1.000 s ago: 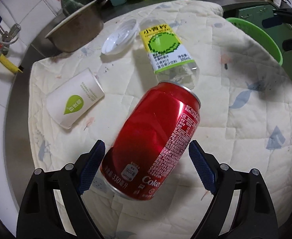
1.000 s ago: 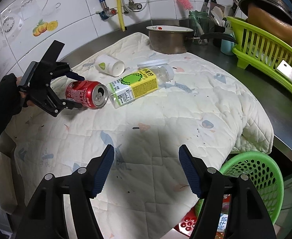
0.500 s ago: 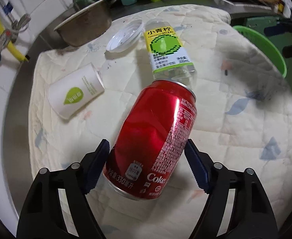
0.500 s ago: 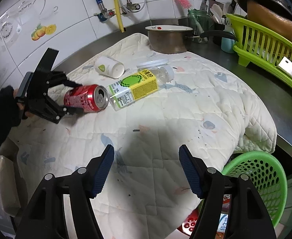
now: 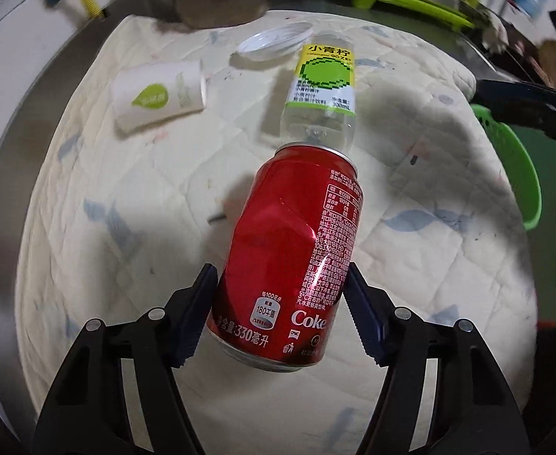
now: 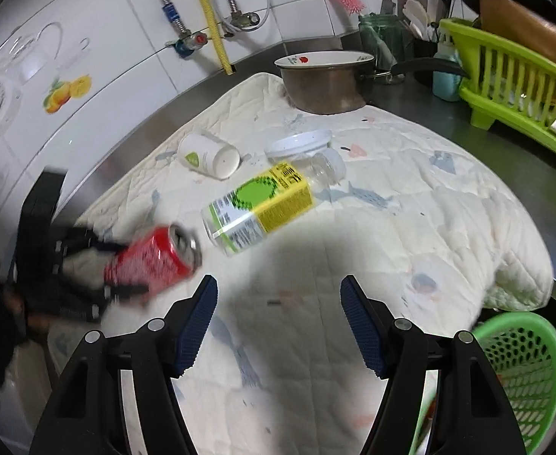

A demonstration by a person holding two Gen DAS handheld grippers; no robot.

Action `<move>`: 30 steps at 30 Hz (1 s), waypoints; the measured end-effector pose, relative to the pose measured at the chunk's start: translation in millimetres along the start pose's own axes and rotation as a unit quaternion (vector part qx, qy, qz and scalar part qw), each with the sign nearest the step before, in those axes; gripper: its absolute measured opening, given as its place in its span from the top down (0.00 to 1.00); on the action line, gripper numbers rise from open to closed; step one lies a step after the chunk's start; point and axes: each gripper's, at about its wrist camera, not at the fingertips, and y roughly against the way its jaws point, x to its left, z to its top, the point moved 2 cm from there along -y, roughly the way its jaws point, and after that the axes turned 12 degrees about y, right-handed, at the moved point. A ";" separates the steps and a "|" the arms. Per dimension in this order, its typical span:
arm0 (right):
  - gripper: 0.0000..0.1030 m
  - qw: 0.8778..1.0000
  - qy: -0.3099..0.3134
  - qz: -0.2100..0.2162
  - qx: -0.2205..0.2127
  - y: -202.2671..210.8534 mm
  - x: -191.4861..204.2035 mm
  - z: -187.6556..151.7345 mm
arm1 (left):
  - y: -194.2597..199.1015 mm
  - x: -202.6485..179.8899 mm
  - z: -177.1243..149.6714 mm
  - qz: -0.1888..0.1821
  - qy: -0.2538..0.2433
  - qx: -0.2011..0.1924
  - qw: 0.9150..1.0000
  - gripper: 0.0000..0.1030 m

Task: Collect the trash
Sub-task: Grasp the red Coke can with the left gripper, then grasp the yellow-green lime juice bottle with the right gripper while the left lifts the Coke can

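Note:
My left gripper (image 5: 279,314) is shut on a dented red Coke can (image 5: 296,250) and holds it lifted above the quilted cloth; the can also shows blurred in the right wrist view (image 6: 152,259). A clear bottle with a yellow-green label (image 5: 325,87) (image 6: 266,204), a white paper cup (image 5: 160,98) (image 6: 207,153) and a clear plastic lid (image 5: 274,41) (image 6: 298,140) lie on the cloth. A green mesh basket (image 6: 520,360) (image 5: 512,167) stands below the counter edge at the right. My right gripper (image 6: 279,320) is open and empty over the cloth.
A metal pot (image 6: 325,81) stands at the back of the cloth. A green dish rack (image 6: 512,87) is at the back right. Pipes and a yellow hose (image 6: 205,15) run down the tiled wall. The steel counter rim (image 5: 8,144) borders the cloth on the left.
My left gripper has closed on the can and lifted it off the cloth, swinging toward the right. My right gripper has stayed open and moved little.

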 end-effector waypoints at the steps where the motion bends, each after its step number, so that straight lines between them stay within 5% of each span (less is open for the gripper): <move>1: 0.37 1.000 -0.010 0.005 0.003 -5.7 -0.7 5.8 | 3.0 -1.6 -5.2 -0.001 0.015 -0.003 1.000 0.36; 8: 0.37 0.996 -0.085 0.023 0.023 -44.7 -3.5 43.9 | 24.4 1.0 -39.3 0.000 0.089 -0.017 0.996 0.36; 12: 0.37 0.982 -0.177 0.036 0.049 -72.4 -11.0 58.1 | 38.4 7.6 -49.5 0.007 0.110 -0.033 0.993 0.36; 18: 0.37 0.958 -0.276 0.003 0.080 -101.6 -21.2 73.1 | 52.6 16.7 -58.8 0.011 0.127 -0.050 0.991 0.36; 30: 0.34 0.926 -0.342 -0.063 0.148 -144.5 -22.4 74.7 | 61.0 22.1 -51.9 0.012 0.136 -0.069 0.988 0.36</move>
